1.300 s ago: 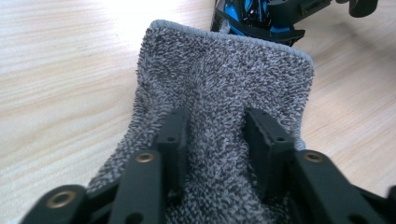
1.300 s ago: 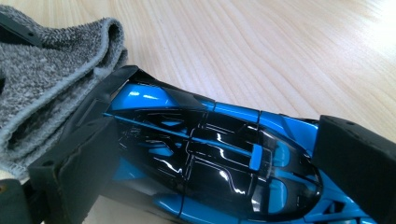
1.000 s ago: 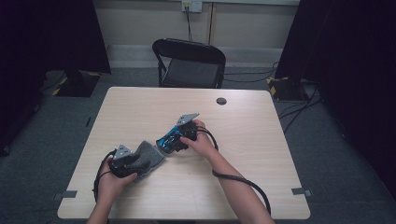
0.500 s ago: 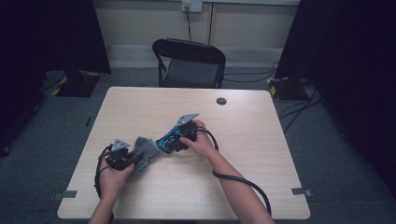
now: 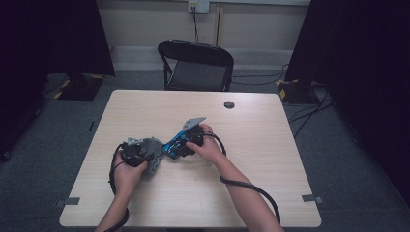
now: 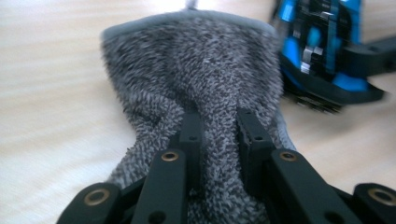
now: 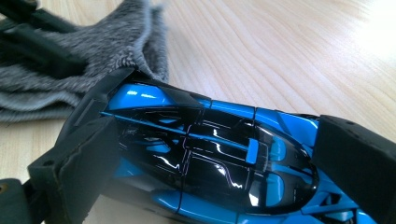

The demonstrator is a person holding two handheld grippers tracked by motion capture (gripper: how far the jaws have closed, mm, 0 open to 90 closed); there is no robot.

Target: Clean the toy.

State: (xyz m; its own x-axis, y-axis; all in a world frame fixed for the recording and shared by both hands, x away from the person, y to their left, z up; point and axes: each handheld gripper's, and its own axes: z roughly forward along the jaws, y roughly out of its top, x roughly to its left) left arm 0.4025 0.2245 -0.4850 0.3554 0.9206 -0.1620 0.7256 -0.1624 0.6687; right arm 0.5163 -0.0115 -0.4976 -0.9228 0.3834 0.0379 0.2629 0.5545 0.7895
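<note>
A grey fuzzy cloth (image 6: 196,65) lies bunched on the wooden table (image 5: 270,159). My left gripper (image 6: 218,117) is shut on it, the pile pinched between both black jaws. In the high view, the left gripper (image 5: 149,157) sits left of centre with the cloth (image 5: 155,162) at its tip. A blue and black toy car (image 7: 205,140) is clamped lengthwise in my right gripper (image 7: 215,161), one jaw on each end. The car's nose touches the cloth's edge (image 7: 140,51). From above, the car (image 5: 173,145) lies between the two hands, with the right gripper (image 5: 177,147) shut on it.
A small black round disc (image 5: 229,104) lies near the table's far edge. A black folding chair (image 5: 196,65) stands behind the table. Cables trail from both grippers toward the person. Dark curtains hang on both sides.
The left gripper's jaws have shut on the cloth, which is now bunched tighter, and the left hand has shifted slightly away from the person. The right hand and the car have not moved.
</note>
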